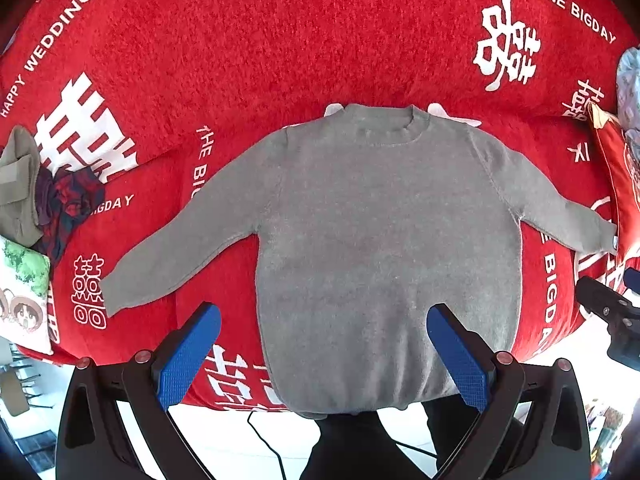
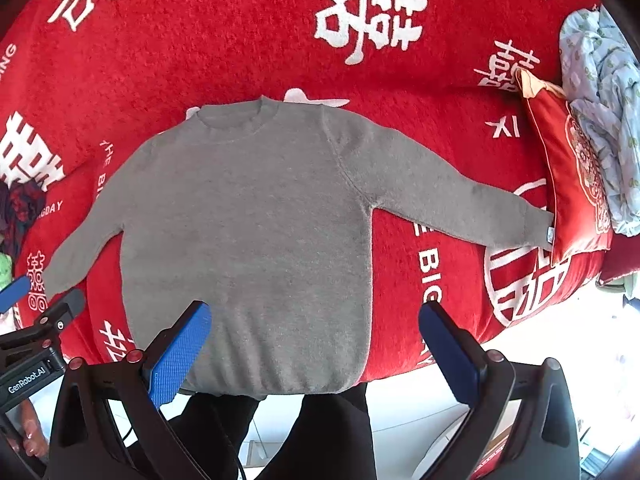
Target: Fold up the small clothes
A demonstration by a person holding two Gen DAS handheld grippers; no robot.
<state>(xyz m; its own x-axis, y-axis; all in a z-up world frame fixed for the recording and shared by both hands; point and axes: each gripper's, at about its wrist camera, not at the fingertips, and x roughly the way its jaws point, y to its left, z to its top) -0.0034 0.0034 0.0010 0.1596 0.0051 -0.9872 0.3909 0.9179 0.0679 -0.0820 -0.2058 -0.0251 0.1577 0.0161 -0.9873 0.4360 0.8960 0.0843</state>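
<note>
A small grey sweater (image 1: 380,248) (image 2: 248,240) lies flat on the red blanket (image 1: 280,48) (image 2: 220,52), collar away from me, both sleeves spread out to the sides and its hem at the near edge. My left gripper (image 1: 324,316) hovers open above the hem, its blue pads (image 1: 188,356) wide apart with nothing between them. My right gripper (image 2: 314,314) is open too, above the sweater's lower right part. The right gripper's tip (image 1: 604,304) shows at the right edge of the left wrist view, and the left gripper (image 2: 44,320) shows at the left edge of the right wrist view.
A pile of clothes (image 1: 44,196) and a cartoon cushion (image 1: 20,292) lie at the blanket's left. A red embroidered cushion (image 2: 576,176) and a pale blue patterned garment (image 2: 600,92) sit at the right, near the sleeve cuff. A person's dark trouser legs (image 2: 320,436) stand below the near edge.
</note>
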